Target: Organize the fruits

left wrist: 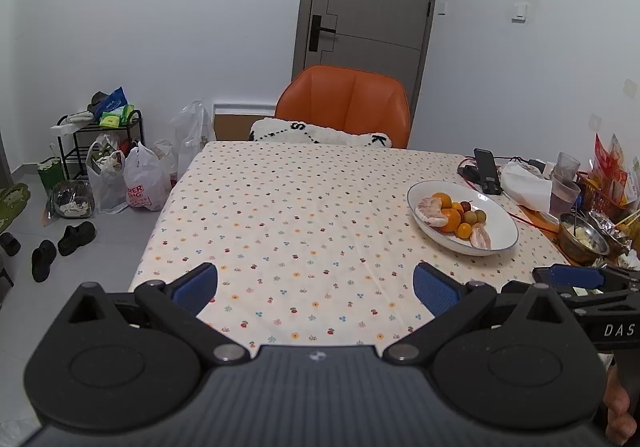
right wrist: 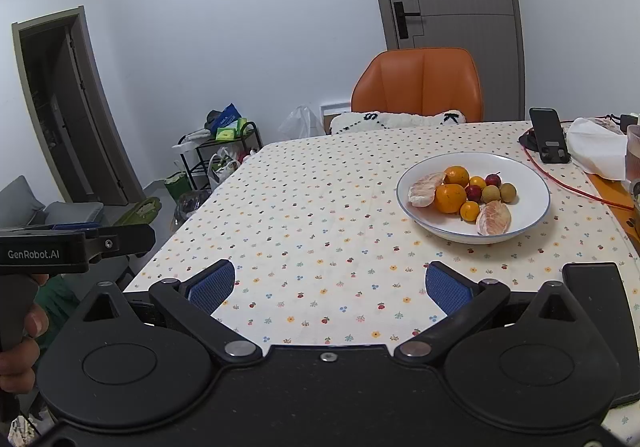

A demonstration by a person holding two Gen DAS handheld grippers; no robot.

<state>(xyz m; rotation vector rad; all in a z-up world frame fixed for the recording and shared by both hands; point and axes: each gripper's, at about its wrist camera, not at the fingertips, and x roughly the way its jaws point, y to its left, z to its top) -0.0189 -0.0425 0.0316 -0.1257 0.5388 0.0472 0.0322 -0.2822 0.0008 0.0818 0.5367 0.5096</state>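
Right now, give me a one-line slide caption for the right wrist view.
Open right gripper hovers over the floral tablecloth, facing a white bowl of mixed fruit.

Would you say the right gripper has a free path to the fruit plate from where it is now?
Probably yes: the right gripper is open and empty, and only bare tablecloth lies between it and the plate.

On the left gripper (right wrist: 76,243), seen from my right wrist view, I read "GenRobot.AI". The right gripper (left wrist: 576,279) in my left wrist view shows only "DAS" at the picture's edge. The cushion (left wrist: 320,133) on the chair carries an "S" and a "K".
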